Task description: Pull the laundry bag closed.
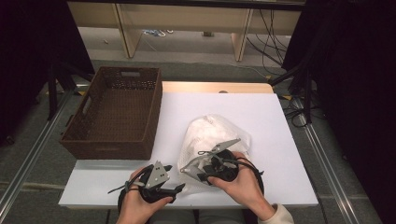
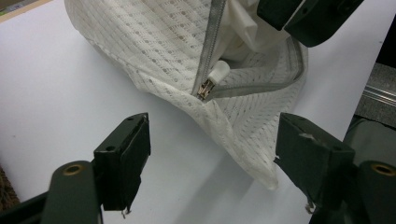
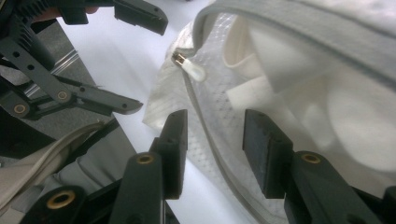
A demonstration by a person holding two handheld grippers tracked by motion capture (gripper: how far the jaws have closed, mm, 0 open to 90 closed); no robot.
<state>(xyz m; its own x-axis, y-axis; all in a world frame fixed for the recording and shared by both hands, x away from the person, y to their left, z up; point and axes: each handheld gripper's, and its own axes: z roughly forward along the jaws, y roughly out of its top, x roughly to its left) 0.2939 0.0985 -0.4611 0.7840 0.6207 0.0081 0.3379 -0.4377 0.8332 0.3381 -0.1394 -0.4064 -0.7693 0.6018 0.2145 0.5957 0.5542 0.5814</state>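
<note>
White tabletop [image 1: 280, 154] carried a soft white mesh zip bag [image 1: 210, 133] just past centre, long axis running 6 to 12 o'clock, zipper pull [image 2: 212, 80] at its near end. Left gripper [image 1: 175, 189] spread, empty; right gripper [image 1: 201, 171] spread astride the grey zipper tape [image 3: 210, 135]. Woven brown basket [image 1: 107, 142] at 10 o'clock.

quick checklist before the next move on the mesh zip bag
1. Left gripper open, nothing pinched: ok.
2. Right gripper open, astride the bag's zip edge, pads not pressing: ok.
3. Zipper pull in sight and unobstructed: ok.
4. Mesh bag zipped shut: not ok, mouth gapes.
5. Contents fully inside: cannot tell.
6. Wicker basket beside the bag, standing upright: ok.
</note>
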